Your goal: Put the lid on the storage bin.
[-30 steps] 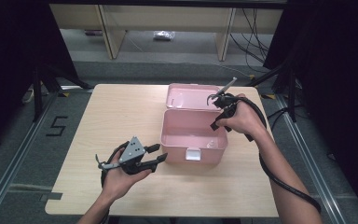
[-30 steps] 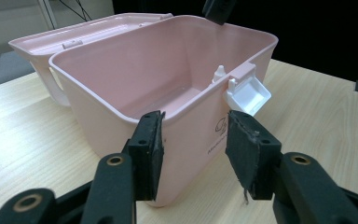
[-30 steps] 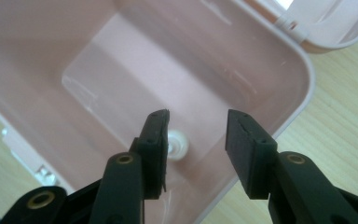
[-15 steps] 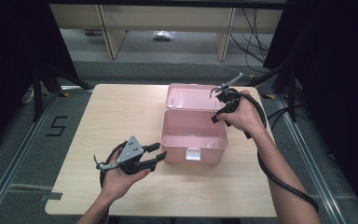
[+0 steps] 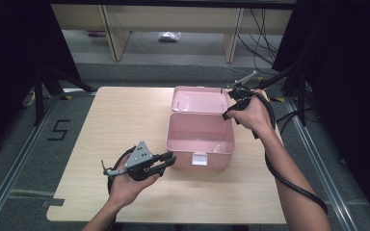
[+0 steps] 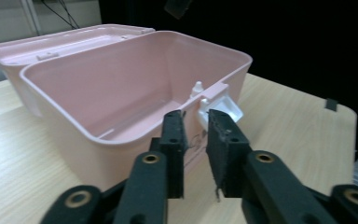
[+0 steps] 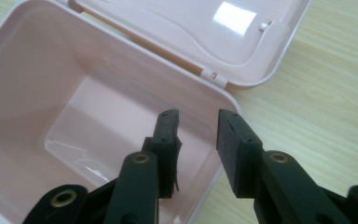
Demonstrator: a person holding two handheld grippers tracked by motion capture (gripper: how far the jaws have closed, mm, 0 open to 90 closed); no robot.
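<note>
A pink plastic box [image 5: 217, 159] stands open and empty on the wooden table [image 5: 120, 120], its lid [image 5: 200, 99] laid back flat behind it. A white latch [image 5: 199, 159] sits on the front wall. My left gripper [image 5: 170, 160] lies level at the box's front left corner. In the left gripper view its jaws [image 6: 193, 116] have just been closing to a narrow gap with nothing between them, and the box [image 6: 121, 93] is just beyond. My right gripper [image 5: 229, 113] hangs over the back right corner. Its jaws [image 7: 198, 116] have just been closing and straddle the right wall's rim [image 7: 221, 154] without pressing it.
The person's forearms come in from the bottom edge. A cable trails from the right gripper along the right arm. Bare tabletop [image 5: 125, 202] lies left and in front of the box. Beyond the table stand a wooden shelf frame [image 5: 111, 33] and dark curtains.
The left gripper's jaws have drawn closer together. The right gripper's jaws have narrowed a little. Both hands stay where they were, and the box has not moved.
</note>
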